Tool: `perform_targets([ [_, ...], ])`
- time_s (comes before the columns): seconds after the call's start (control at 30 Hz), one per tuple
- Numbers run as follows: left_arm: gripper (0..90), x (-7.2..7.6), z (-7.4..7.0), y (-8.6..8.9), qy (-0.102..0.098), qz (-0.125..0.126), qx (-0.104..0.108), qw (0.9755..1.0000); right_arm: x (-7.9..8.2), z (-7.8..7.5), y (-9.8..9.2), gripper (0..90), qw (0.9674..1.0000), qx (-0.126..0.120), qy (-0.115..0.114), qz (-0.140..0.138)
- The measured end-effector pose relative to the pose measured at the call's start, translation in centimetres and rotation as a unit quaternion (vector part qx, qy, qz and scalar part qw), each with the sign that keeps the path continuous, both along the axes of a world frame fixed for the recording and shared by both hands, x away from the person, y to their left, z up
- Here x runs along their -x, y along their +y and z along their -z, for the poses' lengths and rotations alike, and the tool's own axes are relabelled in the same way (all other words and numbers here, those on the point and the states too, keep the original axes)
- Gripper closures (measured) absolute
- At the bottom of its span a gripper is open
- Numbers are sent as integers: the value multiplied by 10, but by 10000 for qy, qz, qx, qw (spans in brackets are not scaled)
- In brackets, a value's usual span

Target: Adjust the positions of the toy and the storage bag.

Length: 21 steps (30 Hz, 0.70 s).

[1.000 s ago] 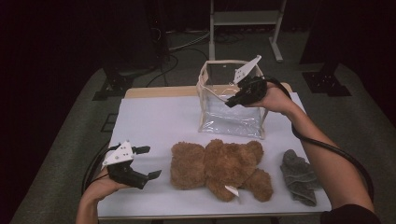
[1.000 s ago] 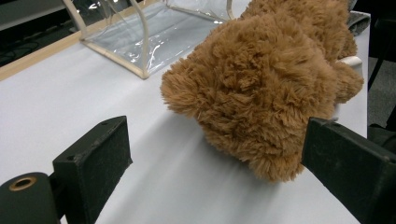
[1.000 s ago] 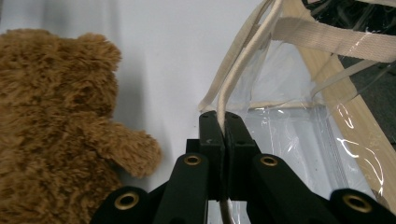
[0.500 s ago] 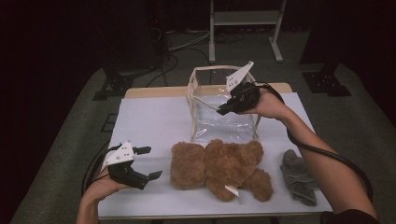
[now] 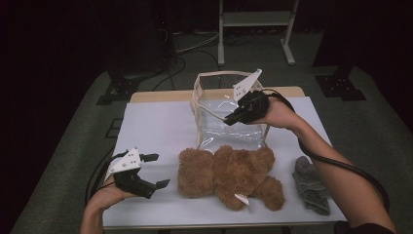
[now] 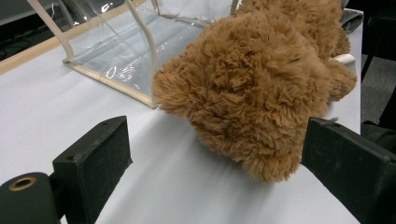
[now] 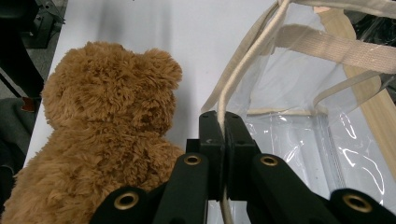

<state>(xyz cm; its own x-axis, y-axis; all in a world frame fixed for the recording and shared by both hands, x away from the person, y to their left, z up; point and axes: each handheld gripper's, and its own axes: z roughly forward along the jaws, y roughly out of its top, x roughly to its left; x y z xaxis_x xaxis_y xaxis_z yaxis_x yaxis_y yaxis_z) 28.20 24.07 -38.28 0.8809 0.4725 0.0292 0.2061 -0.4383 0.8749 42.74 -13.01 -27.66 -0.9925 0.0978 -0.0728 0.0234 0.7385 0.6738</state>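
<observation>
While the white worktop point(image 5: 160, 126) carried everything, the brown teddy bear point(image 5: 229, 173) lay flat at its near middle, touching the front of the clear bag point(image 5: 219, 122) and not yet inside it, so the packing looked barely begun. Over at the bag, the right gripper point(image 5: 232, 118) was pressed together on the cream handle strap point(image 7: 243, 65), while the left gripper point(image 5: 155, 170) sat spread and empty just beside the bear's head; a grey cloth point(image 5: 311, 183) waited at the right edge.

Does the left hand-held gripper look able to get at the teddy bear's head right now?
Probably yes. The left hand-held gripper is open, its jaws facing the teddy bear, with just bare white tabletop between them.
</observation>
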Motion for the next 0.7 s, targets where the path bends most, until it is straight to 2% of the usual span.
perform_targets([
  [0.5,76,-1,1,-1,21,18,2,10000,10,1,3,870,9999,3,34,-115],
  [0.63,76,0,1,-1,13,19,-12,10000,8,1,2,868,10000,-16,72,-15],
  [0.7,76,0,1,0,8,20,0,10000,4,0,-2,798,9998,-54,121,151],
])
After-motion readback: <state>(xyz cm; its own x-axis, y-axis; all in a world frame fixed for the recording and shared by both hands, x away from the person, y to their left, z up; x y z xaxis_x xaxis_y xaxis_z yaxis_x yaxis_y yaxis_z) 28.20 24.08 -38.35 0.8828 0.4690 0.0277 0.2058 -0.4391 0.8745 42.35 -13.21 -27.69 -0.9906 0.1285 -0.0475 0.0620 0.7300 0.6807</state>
